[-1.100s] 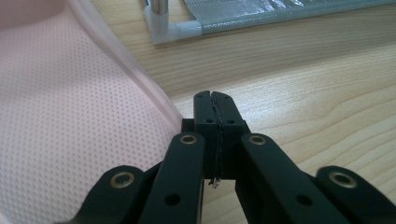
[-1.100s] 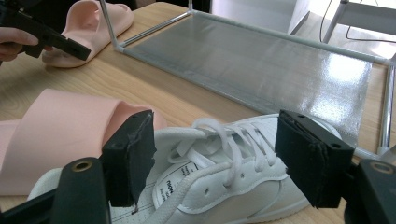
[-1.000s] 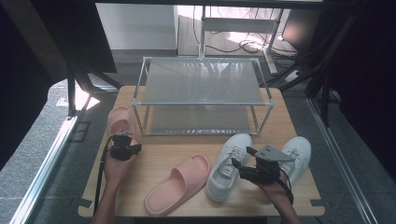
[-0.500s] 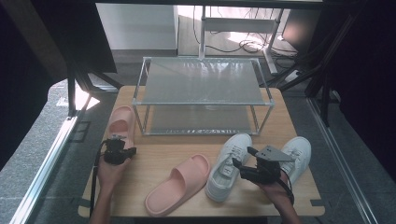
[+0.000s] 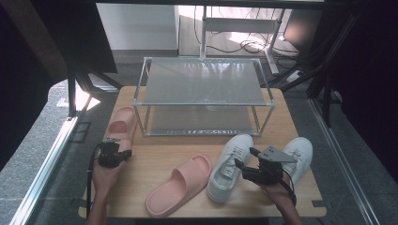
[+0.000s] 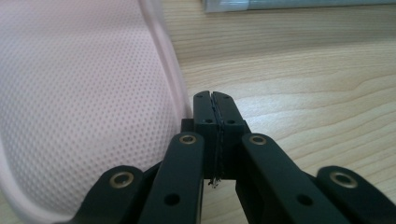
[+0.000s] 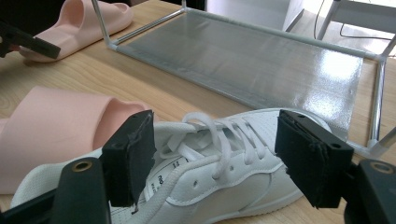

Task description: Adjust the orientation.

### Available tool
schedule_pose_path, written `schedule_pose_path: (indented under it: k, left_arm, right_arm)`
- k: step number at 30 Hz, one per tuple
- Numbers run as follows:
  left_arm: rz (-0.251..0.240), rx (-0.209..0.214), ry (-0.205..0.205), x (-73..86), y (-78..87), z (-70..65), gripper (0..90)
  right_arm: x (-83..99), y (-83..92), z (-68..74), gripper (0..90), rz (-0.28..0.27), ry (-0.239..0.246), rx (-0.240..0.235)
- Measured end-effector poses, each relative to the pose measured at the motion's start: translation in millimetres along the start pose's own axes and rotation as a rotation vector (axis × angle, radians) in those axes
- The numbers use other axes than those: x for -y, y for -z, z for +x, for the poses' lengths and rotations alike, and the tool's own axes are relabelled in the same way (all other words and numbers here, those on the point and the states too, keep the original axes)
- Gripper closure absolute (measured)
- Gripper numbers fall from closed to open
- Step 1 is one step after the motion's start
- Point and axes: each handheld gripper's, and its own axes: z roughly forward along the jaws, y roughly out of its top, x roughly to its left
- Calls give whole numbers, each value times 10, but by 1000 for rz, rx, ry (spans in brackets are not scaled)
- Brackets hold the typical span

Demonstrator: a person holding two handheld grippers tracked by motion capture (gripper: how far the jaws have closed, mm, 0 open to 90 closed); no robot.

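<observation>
A wooden table bore a two-tier rack, shelves bare. The right gripper gaped around a white laced sneaker, lower centre. The left gripper, clenched, sat beside a pink slipper.

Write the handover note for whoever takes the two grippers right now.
Left gripper: shut, empty, beside the heel of the far slipper, which lies at the rack's left.
Right gripper: open, jaws level with the left sneaker's laces, not pressing on it.
Near slipper lies mid-table; right sneaker lies beside the right hand.
Done: nothing is on the rack.
Left: probably shelving all four shoes, perhaps the left sneaker first.
</observation>
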Motion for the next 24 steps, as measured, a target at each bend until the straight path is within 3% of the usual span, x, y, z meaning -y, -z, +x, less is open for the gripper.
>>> schedule_pose_path:
  k: [24]
  left_arm:
    - [-18, -49, 42, 38, 150, 246, 892]
  right_arm:
    - [9, 5, -5, 291, 5, 2, 5]
